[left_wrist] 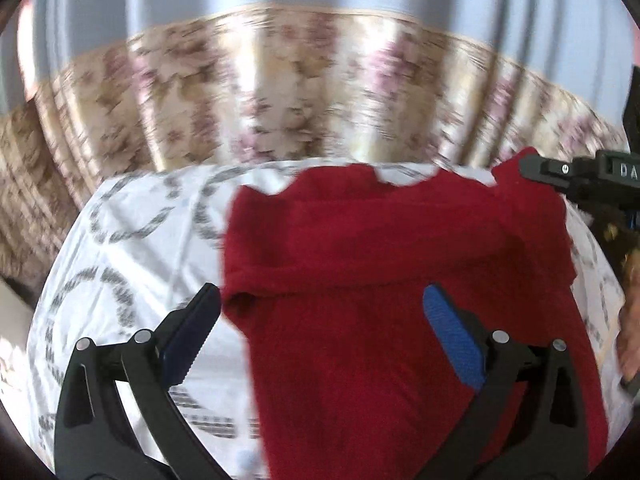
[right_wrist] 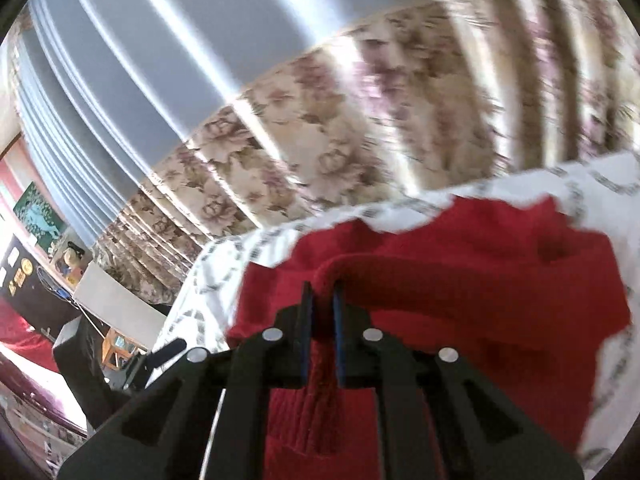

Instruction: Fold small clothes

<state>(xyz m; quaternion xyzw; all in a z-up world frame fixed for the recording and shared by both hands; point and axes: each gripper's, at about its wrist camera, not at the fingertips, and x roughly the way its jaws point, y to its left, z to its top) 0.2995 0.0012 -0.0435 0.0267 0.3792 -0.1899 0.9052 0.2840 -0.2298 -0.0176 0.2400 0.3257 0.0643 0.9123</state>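
Looking along the left gripper point(left_wrist: 322, 300) from its own wrist camera, the two black fingers stand spread wide apart with nothing between them: the left pad point(left_wrist: 188, 336) hangs over the white patterned sheet point(left_wrist: 132, 240), while the blue right pad point(left_wrist: 452, 340) hangs over the red knit garment point(left_wrist: 380, 240). That garment lies on the sheet, its scalloped far edge toward the floral curtain point(left_wrist: 280, 92), with a folded ridge running across it just beyond the fingertips. At the right border a black part of the right gripper point(left_wrist: 576, 172) meets the garment's raised far corner; the picture is blurred by motion. Turning to the right wrist view, the right gripper point(right_wrist: 322, 300) has its fingers drawn close together and pinches a fold of the red knit garment point(right_wrist: 480, 280), the ribbed cloth bunched between the pads and lifted into a curved ridge that bends off to the right. White patterned sheet point(right_wrist: 224, 264) shows around the garment, the floral curtain point(right_wrist: 340, 120) hangs behind, and a cluttered room corner sits far left.
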